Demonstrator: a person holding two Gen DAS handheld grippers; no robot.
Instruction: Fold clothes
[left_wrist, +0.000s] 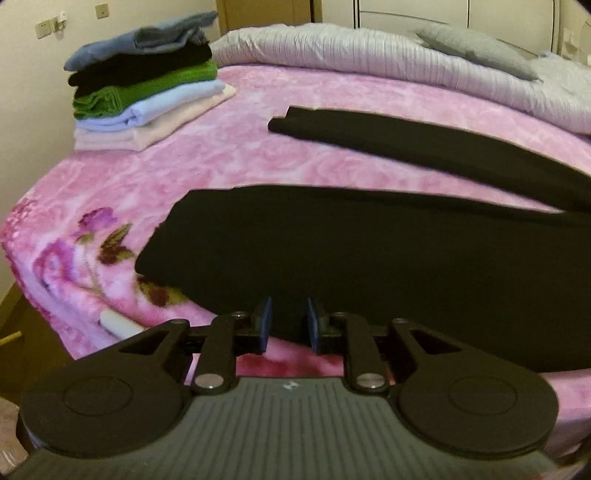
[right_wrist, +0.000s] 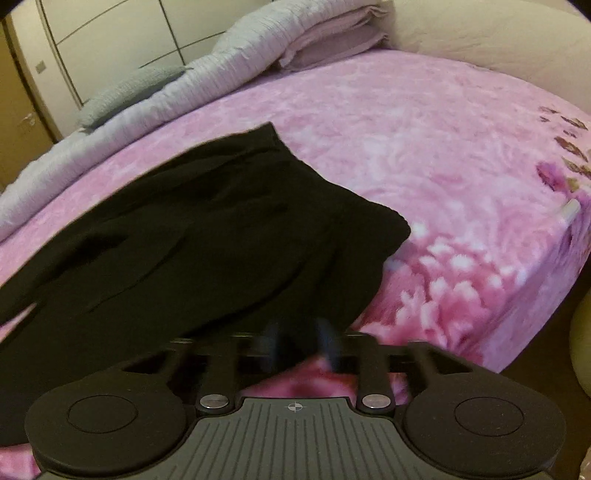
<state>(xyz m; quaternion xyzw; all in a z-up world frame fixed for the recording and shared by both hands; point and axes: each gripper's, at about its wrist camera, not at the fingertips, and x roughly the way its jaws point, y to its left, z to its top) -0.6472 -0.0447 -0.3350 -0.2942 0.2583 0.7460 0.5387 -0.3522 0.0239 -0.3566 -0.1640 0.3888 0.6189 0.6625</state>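
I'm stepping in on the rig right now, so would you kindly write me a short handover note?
Left gripper: open, holding nothing, at the near edge of the black garment.
Right gripper: open, blurred, holding nothing, at the garment's other end.
Things: the garment lies on the pink blanket, a long part stretched out beyond the main panel. A stack of folded clothes sits at the far left corner.
Done: several items folded and stacked.
Left: finish folding the black garment and add it to the stack.
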